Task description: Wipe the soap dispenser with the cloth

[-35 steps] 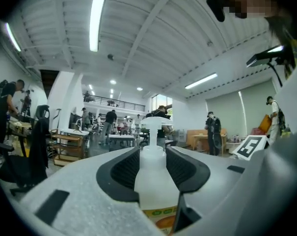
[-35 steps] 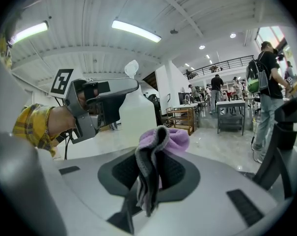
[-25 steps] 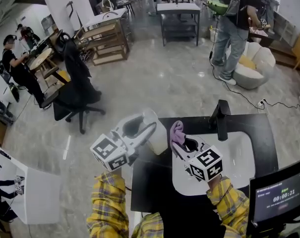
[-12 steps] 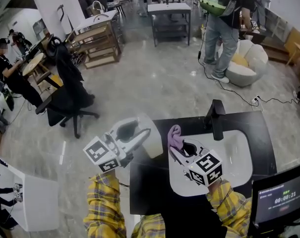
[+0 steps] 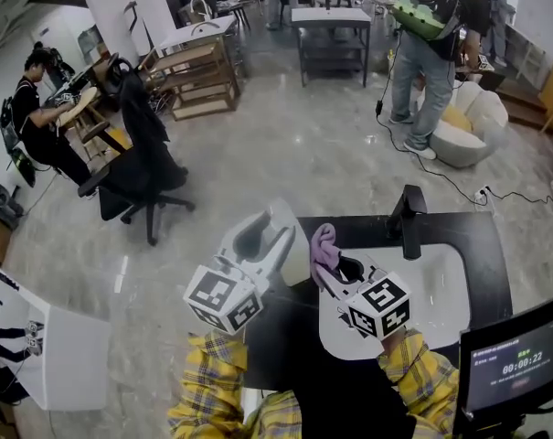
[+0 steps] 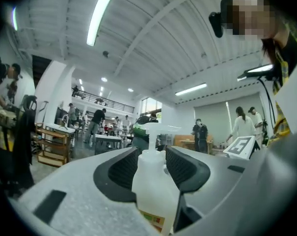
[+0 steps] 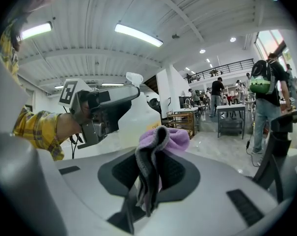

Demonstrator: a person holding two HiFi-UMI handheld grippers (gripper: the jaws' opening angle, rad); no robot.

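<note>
At the worktop's (image 5: 482,236) 9 o'clock edge, my left tool (image 6: 151,157) clamps the probably light, slippery soap dispenser (image 6: 155,193) mid-body; my right tool (image 7: 147,175) pinches the soft cloth (image 7: 169,138).

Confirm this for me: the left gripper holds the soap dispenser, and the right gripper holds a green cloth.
Not quite. The cloth in the right gripper is purple, not green, as the right gripper view shows. The rest stands: the left gripper holds the soap dispenser.
</note>
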